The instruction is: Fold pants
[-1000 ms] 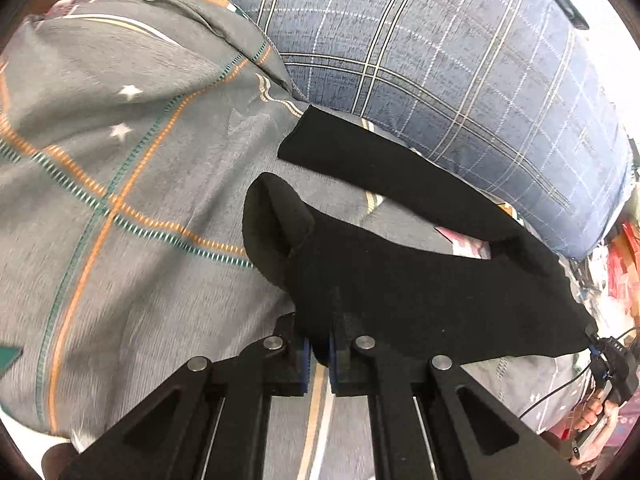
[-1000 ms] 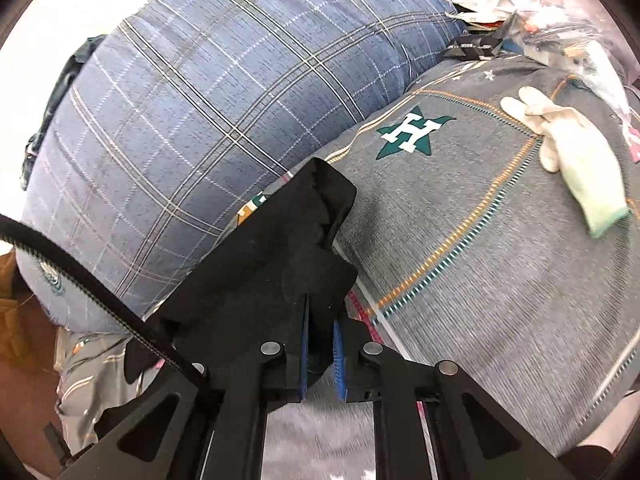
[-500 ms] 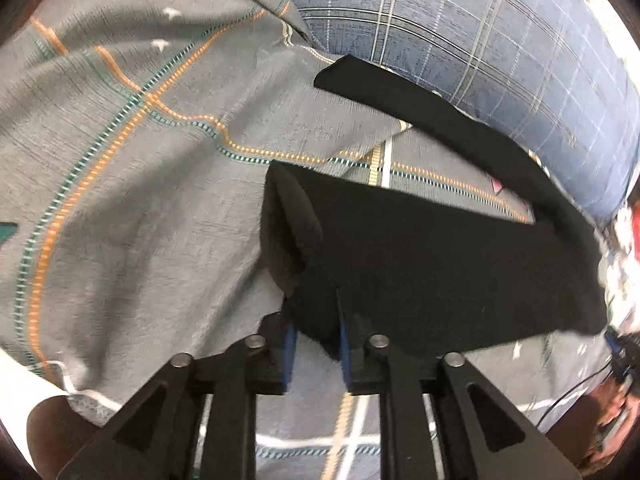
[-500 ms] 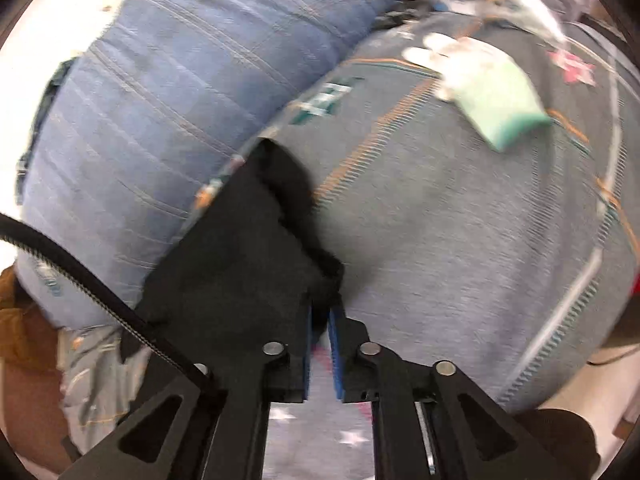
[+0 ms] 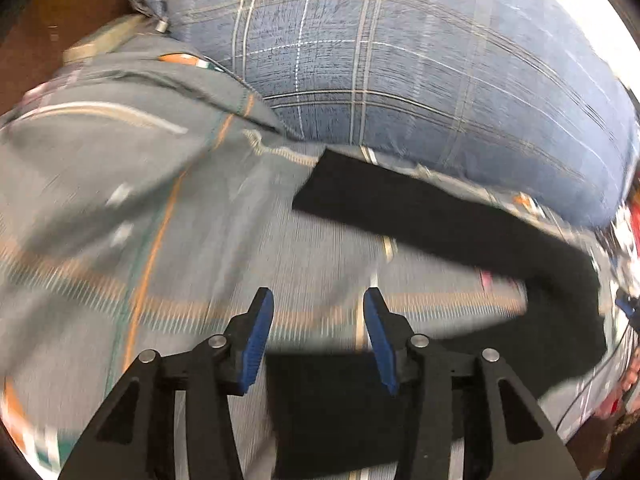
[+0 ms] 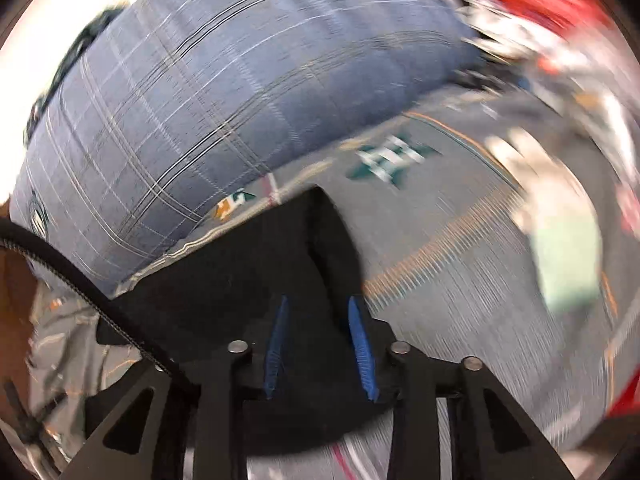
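The black pants [image 5: 432,216] lie on the grey patterned bedsheet [image 5: 152,208], one leg stretching along the foot of the blue plaid pillow, another part spread under my left gripper. My left gripper [image 5: 319,308] is open and empty, above the sheet just past the pants' near edge. In the right wrist view the pants [image 6: 240,264] lie bunched under my right gripper [image 6: 318,314], which is open with its blue pads apart over the black cloth. Both views are motion-blurred.
A large blue plaid pillow [image 5: 400,64] fills the back of the bed; it also shows in the right wrist view [image 6: 208,92]. A pale glove-like item [image 6: 560,248] lies on the sheet at right, with red and white clutter [image 6: 532,12] beyond.
Both grippers were shut on the black pants and have opened, letting the cloth drop flat on the sheet. Both cameras have swung back toward the pillow.
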